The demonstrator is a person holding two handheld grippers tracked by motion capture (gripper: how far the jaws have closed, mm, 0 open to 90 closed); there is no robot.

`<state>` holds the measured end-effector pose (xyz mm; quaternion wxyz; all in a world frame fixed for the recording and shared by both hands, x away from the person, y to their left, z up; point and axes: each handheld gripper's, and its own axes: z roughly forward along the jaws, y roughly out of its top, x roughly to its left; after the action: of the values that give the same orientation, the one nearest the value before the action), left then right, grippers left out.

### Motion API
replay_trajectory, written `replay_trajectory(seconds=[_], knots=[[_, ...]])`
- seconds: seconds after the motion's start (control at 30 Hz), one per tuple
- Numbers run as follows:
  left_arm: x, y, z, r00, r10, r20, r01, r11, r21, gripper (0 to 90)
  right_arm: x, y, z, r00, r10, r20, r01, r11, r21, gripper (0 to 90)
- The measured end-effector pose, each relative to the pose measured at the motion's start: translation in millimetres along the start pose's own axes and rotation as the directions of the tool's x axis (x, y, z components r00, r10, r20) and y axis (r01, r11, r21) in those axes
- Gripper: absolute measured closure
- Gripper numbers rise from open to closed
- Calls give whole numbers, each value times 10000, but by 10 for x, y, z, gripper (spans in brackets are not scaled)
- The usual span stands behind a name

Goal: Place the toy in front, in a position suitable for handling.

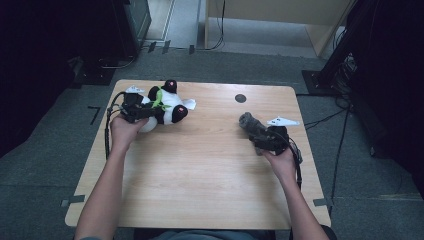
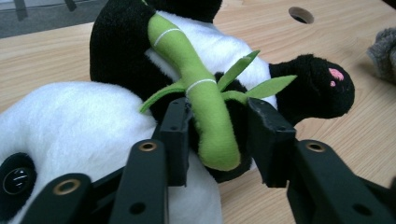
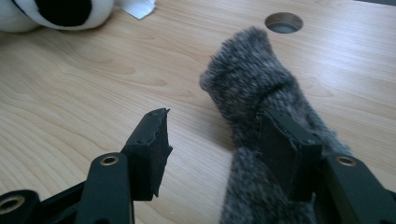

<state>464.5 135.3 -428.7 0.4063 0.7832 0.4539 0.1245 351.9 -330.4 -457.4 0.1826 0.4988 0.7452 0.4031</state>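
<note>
I have the left hand-held gripper (image 2: 217, 135) straddling the green bamboo stalk (image 2: 201, 93) on the plush panda (image 2: 79, 126) at the desk's (image 1: 200, 165) far left, jaws apart either side, stalk running straight away between them.

On the light wooden table (image 1: 200, 175), the black-and-white plush panda (image 1: 167, 107) lies far left, the grey fuzzy sock (image 1: 250, 125) well apart at right.
</note>
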Motion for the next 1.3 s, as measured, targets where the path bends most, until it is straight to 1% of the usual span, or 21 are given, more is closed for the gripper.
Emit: replay_trajectory(seconds=[0.07,0.1,0.17,0.2,0.3,0.4,0.43,0.53,0.67,0.73,0.8,0.87,0.9,1.0,1.07,1.1,1.13,1.17,1.27,1.3], knots=[[-2,-9,-2,10000,4,-50,-5,9999,-116,662,-30,-20,-8,10000,-64,65,63,10000,52,435],[-9,-16,-3,10000,-26,-79,24,9998,-219,697,-44,-28,-11,9999,-32,125,31,10000,59,436],[-15,-20,-9,9999,-113,0,113,9995,-311,746,-77,-41,-16,9998,77,155,-79,9999,74,441],[-25,-20,-14,9999,-119,33,120,9993,-350,772,-111,-51,-23,9996,291,42,-292,9995,87,446],[-48,-12,-45,10000,-68,56,70,9990,-432,781,-137,-58,-34,9994,338,5,-338,9994,119,467],[-59,-1,-71,9990,-253,355,273,9981,-559,786,-153,-57,-48,9996,237,137,-239,9996,120,465],[-70,5,-75,9983,-293,500,320,9981,-532,788,-156,-56,-50,9996,247,161,-249,9996,113,464],[-166,25,-85,9965,-94,827,134,9988,-481,789,-174,-52,-54,9995,270,132,-272,9996,117,479],[-300,45,-107,9935,98,1136,-53,9992,-398,789,-196,-45,-65,9993,371,84,-372,9993,22,485],[-367,55,-128,9913,219,1299,-168,9991,-399,789,-215,-46,-71,9994,309,126,-309,9995,-2,486],[-444,63,-149,9875,297,1547,-232,9988,-433,790,-234,-48,-77,9992,391,121,-390,9992,-27,487],[-506,63,-161,9845,395,1709,-320,9984,-460,790,-263,-49,-83,9987,505,101,-504,9987,-89,490],[-546,61,-166,9831,447,1777,-371,9983,-455,789,-292,-48,-83,9981,602,95,-600,9981,-144,490],[-663,47,-187,9792,739,1889,-676,9969,-397,790,-316,-51,-76,9981,599,119,-597,9981,-163,485],[-727,21,-205,9743,828,2095,-759,9963,-407,790,-332,-57,-67,9983,578,99,-577,9983,-126,487],[-762,1,-218,9717,877,2192,-802,9959,-428,790,-362,-60,-55,9981,622,47,-622,9980,-109,496],[-781,-9,-225,9704,881,2250,-805,9958,-426,790,-362,-60,-55,9981,622,47,-622,9980,-109,496],[-803,-23,-235,9675,857,2378,-780,9961,-420,790,-377,-51,-49,9976,684,43,-683,9976,-123,500],[-874,-60,-252,9599,861,2669,-797,9962,-349,790,-386,-34,-34,9979,646,40,-646,9978,-178,503],[-913,-76,-257,9582,872,2724,-817,9962,-315,790,-385,-23,-23,9980,638,35,-637,9978,-159,508]])
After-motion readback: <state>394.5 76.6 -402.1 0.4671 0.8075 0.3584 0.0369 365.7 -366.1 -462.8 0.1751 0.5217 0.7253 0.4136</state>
